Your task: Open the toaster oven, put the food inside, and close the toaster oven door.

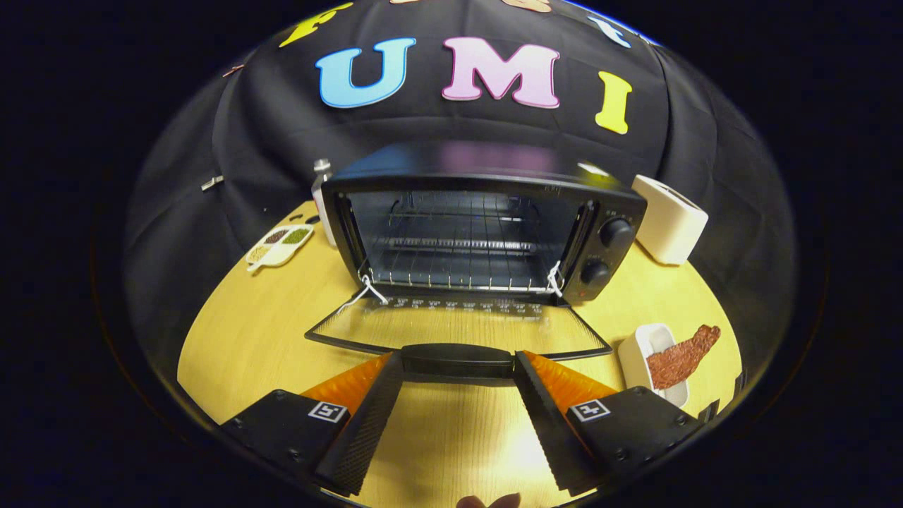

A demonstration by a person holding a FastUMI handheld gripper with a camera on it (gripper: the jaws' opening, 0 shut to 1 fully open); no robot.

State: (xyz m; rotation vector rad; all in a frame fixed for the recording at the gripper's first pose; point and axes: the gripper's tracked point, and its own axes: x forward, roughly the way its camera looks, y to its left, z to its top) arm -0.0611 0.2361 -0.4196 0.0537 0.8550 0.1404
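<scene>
Hand-held gripper [457, 361] spread wide, fingertips flanking the black handle [457, 360] of the black toaster oven's [487, 226] lowered glass door [451, 328].

The bench [451, 437] is a yellow, wood-grained top backed by the black cloth wall. At its middle stands the black toaster oven [487, 226], its glass door [458, 328] folded down flat over the bench toward the fingers. At ten o'clock from the oven lies a small white divided dish [280, 245] with brown and green fillings. Just behind the oven's left corner a pale bottle-like item [322, 190] stands, mostly hidden. At two o'clock from the oven sits a white toaster [669, 219]. At four o'clock, beside the open door, rests a white tray [652, 353] carrying a reddish-brown strip of food [681, 358].
</scene>
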